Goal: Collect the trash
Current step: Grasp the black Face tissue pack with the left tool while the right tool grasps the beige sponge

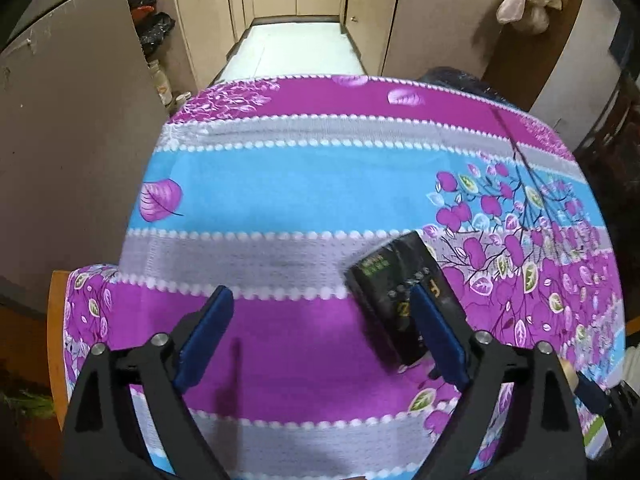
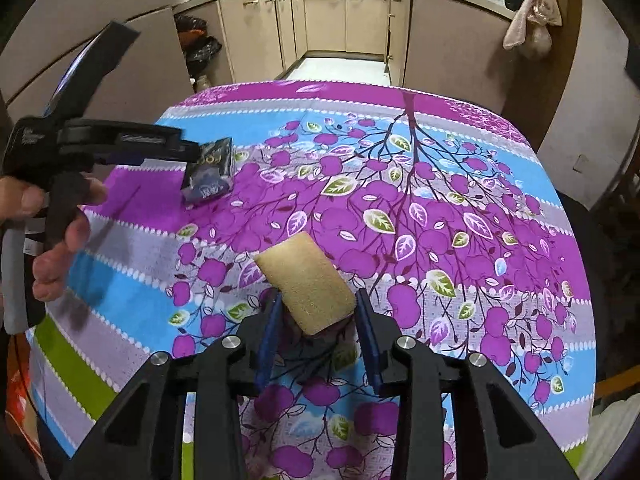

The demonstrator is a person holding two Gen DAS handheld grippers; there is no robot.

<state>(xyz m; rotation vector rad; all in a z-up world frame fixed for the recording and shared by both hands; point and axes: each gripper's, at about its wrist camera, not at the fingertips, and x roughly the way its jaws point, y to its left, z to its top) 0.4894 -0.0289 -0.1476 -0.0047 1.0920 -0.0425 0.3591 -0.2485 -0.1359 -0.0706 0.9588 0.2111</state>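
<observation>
While the right hand-held gripper (image 2: 316, 312) is clamping a tan sponge (image 2: 307, 280) between its blue pads, the sponge is sticking out forward over the table (image 2: 500, 320); the left hand-held gripper (image 1: 320, 316) is standing wide apart, gripping nothing; a dark small box (image 1: 396, 292) is lying on the patterned cloth, partly behind that gripper's right-side finger (image 1: 436, 332); whether they are touching I cannot tell; a hand (image 2: 48, 236) is gripping the left tool's handle; kitchen cabinets (image 2: 324, 20) are lining the far side.
</observation>
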